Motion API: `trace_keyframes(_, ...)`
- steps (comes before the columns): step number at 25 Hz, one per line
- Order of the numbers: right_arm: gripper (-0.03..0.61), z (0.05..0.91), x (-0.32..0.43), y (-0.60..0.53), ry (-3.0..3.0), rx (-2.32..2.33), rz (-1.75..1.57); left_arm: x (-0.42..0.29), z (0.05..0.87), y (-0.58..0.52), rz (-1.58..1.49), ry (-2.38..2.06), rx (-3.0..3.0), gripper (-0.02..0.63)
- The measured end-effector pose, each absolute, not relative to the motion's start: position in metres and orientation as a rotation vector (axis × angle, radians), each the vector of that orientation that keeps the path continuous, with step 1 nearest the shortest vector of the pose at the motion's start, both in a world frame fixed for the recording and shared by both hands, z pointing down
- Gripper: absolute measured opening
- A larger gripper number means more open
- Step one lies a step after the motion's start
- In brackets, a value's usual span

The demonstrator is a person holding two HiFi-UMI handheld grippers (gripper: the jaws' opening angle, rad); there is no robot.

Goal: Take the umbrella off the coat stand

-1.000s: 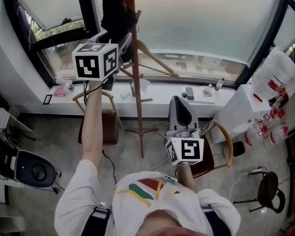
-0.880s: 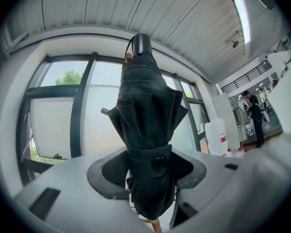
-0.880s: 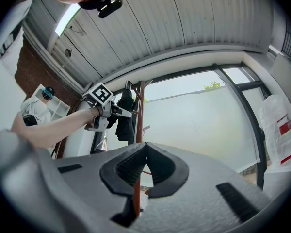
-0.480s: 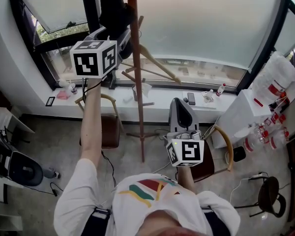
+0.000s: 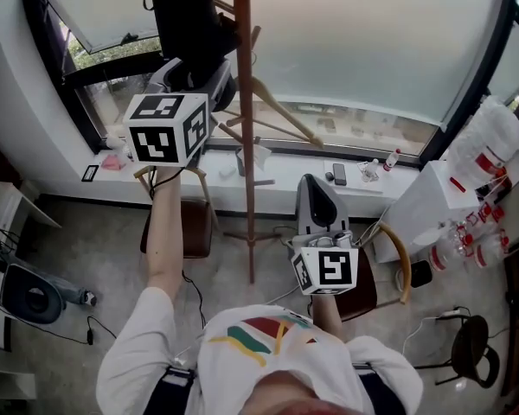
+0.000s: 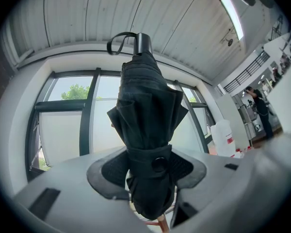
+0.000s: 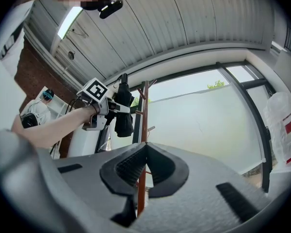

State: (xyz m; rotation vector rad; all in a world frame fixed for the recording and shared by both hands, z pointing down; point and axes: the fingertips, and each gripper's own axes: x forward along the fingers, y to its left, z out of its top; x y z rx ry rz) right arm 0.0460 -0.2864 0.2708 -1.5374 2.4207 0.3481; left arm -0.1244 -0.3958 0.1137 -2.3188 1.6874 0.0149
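Observation:
A folded black umbrella stands upright just left of the brown coat stand, by the window. My left gripper is raised and shut on the umbrella's lower part. In the left gripper view both pads press the umbrella at its strap button, and its wrist loop hangs with nothing through it. My left gripper hides the umbrella's bottom end. My right gripper is held low in front of me, shut and empty. Its own view looks up at the stand and the held umbrella.
Slanted wooden pegs stick out from the stand toward the right. Two chairs stand on the floor below. A windowsill holds small items. A white cabinet with bottles is at the right.
My left gripper has risen with the umbrella and drawn it a little left of the stand's pole. The right gripper has stayed where it was.

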Motion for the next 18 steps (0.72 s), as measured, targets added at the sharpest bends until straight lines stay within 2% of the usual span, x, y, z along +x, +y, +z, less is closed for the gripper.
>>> trace_keyframes(18,0.000,0.289,0.011,-0.288,2.537,-1.462,0.348,-0.136,0.192,-0.358,0.121,1.740,-2.353,0.219)
